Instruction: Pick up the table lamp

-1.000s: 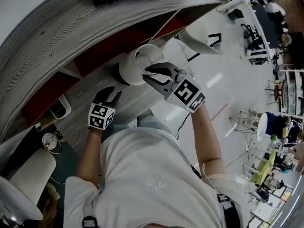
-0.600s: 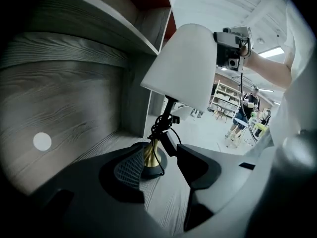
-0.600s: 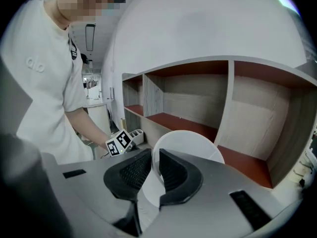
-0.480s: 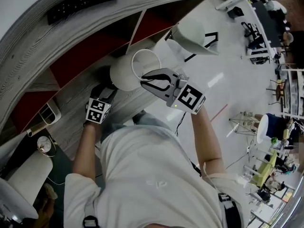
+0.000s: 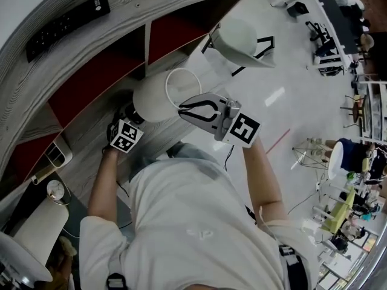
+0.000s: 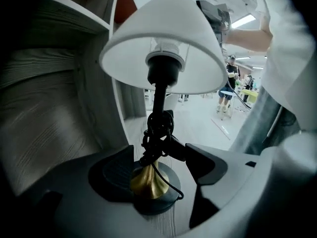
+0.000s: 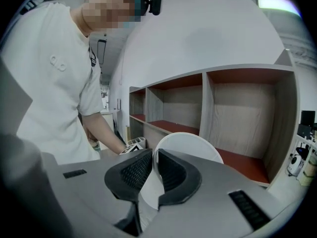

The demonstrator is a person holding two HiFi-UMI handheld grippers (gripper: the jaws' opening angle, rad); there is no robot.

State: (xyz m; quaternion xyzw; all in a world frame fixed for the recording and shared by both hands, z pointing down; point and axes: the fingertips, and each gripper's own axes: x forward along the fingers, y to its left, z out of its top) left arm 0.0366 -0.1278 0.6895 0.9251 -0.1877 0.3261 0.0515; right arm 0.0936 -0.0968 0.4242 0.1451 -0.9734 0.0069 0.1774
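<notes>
A small table lamp [image 5: 156, 96] is showing at the upper centre of the head view. It is sitting against a shelf [image 5: 78, 38] of pale grey wood grain with matte red back panels. The lamp has a smooth white cone-shaped shade and a thin black stem with black cord knotted around it. Lower down are a brass bell-shaped collar and a dark round foot, which is resting on a grey wood-grain surface.

In the left gripper view the lamp [image 6: 163, 43] is rising up the middle of the frame. Its brass collar and foot are sitting at lower centre, between the two dark ribbed pads of the left gripper [image 6: 157, 166]. Those jaws are standing wide apart and opening, and neither pad is pressing on the lamp.

In the right gripper view the thin wall of the shade [image 7: 190, 145] is running between the textured black pads of the right gripper [image 7: 154, 157] at lower centre. These jaws are nearly together, closing and pinching the shade at its rim. In the head view this gripper is meeting the shade's rim from the right.
</notes>
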